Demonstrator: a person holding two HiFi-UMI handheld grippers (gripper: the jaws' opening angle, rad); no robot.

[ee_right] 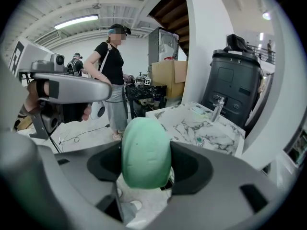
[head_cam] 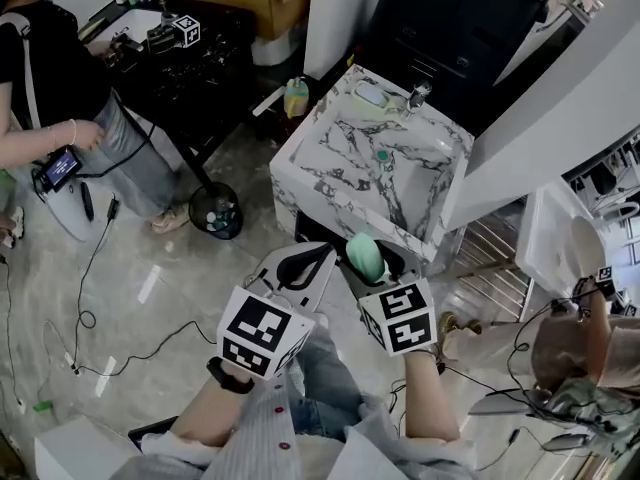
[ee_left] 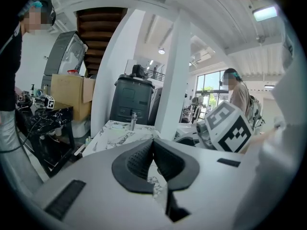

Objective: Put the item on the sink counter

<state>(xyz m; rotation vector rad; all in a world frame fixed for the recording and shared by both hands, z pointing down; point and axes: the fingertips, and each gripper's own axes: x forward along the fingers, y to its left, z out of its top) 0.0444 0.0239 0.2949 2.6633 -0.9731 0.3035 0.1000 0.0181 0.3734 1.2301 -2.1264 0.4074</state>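
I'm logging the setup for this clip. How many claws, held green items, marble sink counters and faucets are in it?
Claws: 2 (left claw, right claw)
Green item, gripped by the right claw: 1
Sink counter: 1
Faucet: 1
Total: 5

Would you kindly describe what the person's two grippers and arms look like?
The left gripper and right gripper are light grey with black ribbed pads, each carrying a white cube with black square markers. A black band circles the left wrist.
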